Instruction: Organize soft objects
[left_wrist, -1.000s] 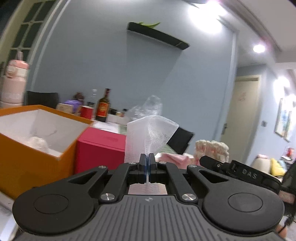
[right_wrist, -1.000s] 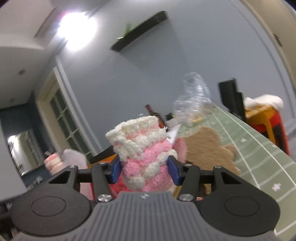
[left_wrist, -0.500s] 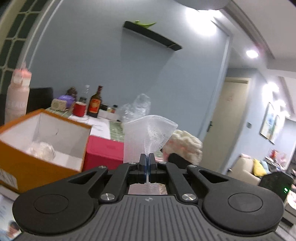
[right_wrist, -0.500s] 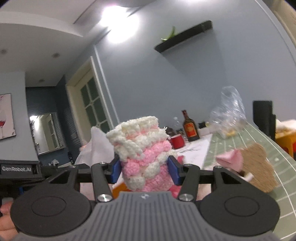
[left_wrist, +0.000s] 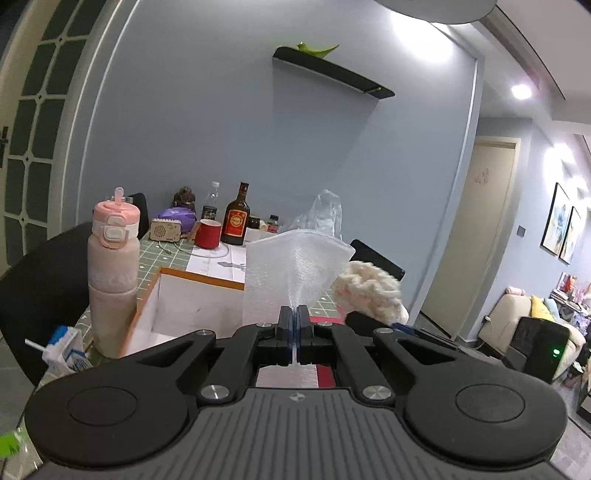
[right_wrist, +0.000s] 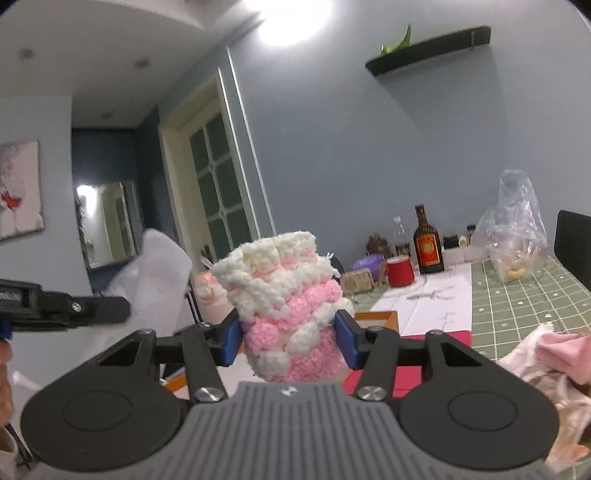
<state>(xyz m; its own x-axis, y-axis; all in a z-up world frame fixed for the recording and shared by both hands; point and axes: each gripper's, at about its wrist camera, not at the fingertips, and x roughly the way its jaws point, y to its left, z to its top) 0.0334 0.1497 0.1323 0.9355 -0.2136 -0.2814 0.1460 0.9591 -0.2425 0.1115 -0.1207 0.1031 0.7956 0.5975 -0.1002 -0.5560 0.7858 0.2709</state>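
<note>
Your left gripper (left_wrist: 294, 332), jaws pinching white mesh (left_wrist: 295, 264), has risen; a pink bottle (left_wrist: 112, 273) now stands at nine o'clock. Your right gripper (right_wrist: 289, 341) clamps the crochet piece (right_wrist: 286, 306); only its view shows pink cloth (right_wrist: 561, 354).

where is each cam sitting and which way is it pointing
Left wrist: on the left gripper, facing along its shut fingers, which pinch a white mesh cloth, toward the orange box and cluttered table.
Right wrist: on the right gripper, facing the crochet piece it clamps, the door beyond.
Shared: brown bottle, red mug, wall shelf; each sees the other's load.
</note>
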